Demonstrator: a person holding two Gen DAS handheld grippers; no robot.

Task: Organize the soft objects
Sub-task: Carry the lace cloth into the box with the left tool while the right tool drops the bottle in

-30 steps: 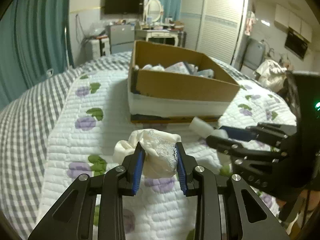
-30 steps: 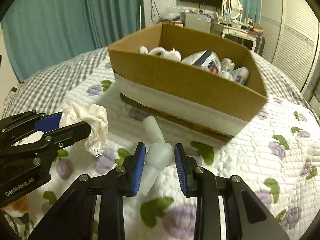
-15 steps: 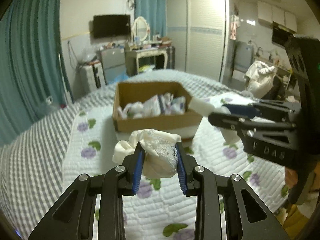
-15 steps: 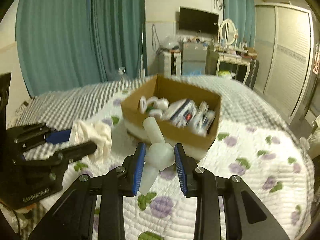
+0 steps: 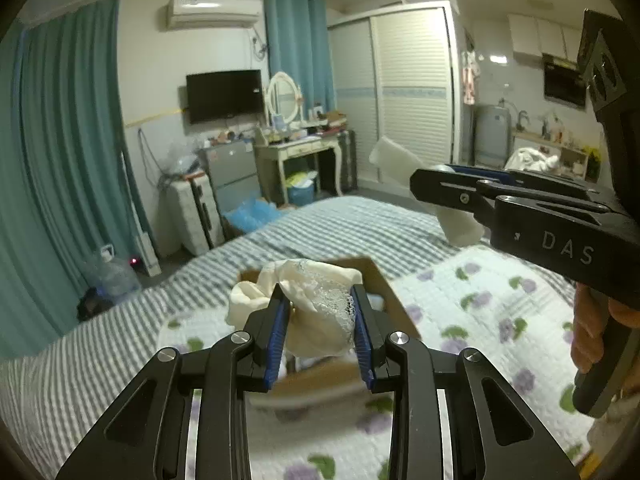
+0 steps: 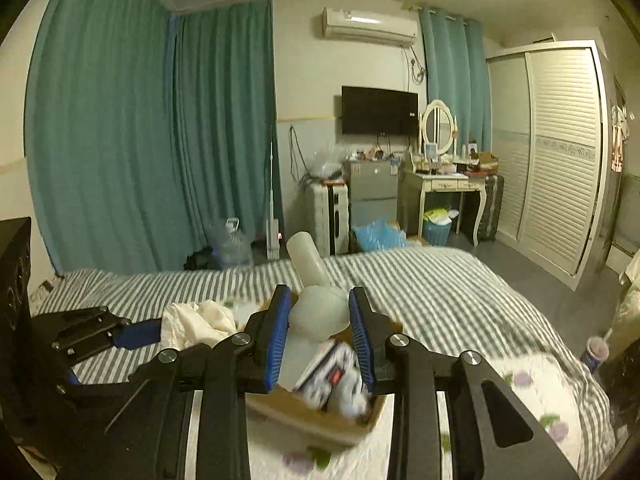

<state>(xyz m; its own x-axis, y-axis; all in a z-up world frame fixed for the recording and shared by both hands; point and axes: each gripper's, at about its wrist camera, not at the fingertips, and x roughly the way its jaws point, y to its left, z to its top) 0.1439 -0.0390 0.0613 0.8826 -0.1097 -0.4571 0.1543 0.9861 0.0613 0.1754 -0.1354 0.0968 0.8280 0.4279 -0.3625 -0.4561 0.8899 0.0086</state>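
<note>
My left gripper [image 5: 319,334] is shut on a cream lace-edged cloth [image 5: 308,312], held up in the air over the cardboard box [image 5: 378,286] on the bed. My right gripper [image 6: 319,334] is shut on a translucent white soft plastic piece [image 6: 318,312] with a tube end sticking up. Below it the cardboard box [image 6: 308,414] holds several packets and soft items. In the left wrist view the right gripper [image 5: 452,184] hangs at the upper right with the white piece [image 5: 394,160]. The left gripper [image 6: 136,334] with the cloth [image 6: 196,320] shows at the left of the right wrist view.
The box stands on a white floral quilt [image 5: 480,312] over a grey striped bedspread [image 6: 420,288]. Beyond the bed are teal curtains [image 6: 120,140], a dressing table [image 6: 440,184], a wall TV [image 6: 379,111] and a white wardrobe [image 6: 560,152]. A person's hand [image 5: 592,328] holds the right gripper's handle.
Both grippers have risen well above the bed with their loads still gripped. The box has dropped low in both views and now lies under the fingers; the room beyond fills the frames.
</note>
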